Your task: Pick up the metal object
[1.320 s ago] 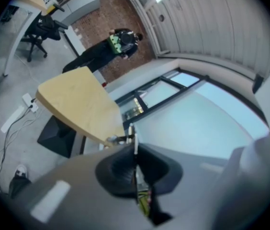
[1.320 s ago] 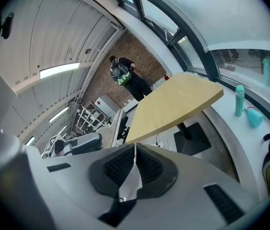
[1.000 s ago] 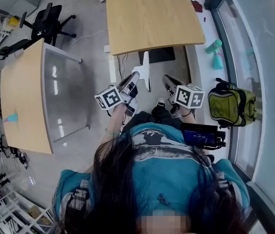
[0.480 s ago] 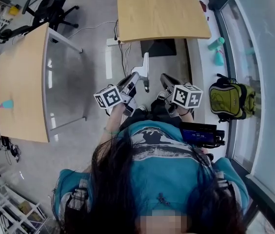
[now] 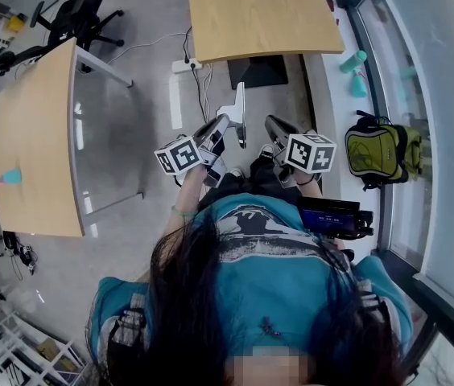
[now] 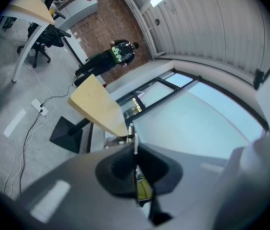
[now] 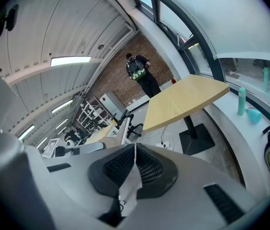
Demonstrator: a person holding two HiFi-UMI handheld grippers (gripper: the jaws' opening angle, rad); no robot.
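The metal object (image 5: 240, 112) is a flat silver bracket that sticks up from the tips of my left gripper (image 5: 225, 122), held over the floor in front of the person. In the left gripper view the jaws (image 6: 134, 150) are shut, and the bracket (image 6: 134, 131) shows edge-on as a thin pale strip between the pads. My right gripper (image 5: 272, 124) hangs beside it, a short way to the right and apart from it. Its jaws (image 7: 135, 150) are shut with nothing between them. From there the bracket (image 7: 124, 127) shows to the left.
A wooden table (image 5: 259, 14) on a black base (image 5: 257, 71) stands ahead, and a second table (image 5: 30, 135) is at the left. A green backpack (image 5: 380, 153) and teal bottles (image 5: 354, 63) line the window ledge at the right. Office chair (image 5: 74, 26) and power strip (image 5: 185, 65) are on the floor.
Both grippers keep their pose, the left still holding the bracket. The tables and floor have slid a little in the head view as the person shifts.
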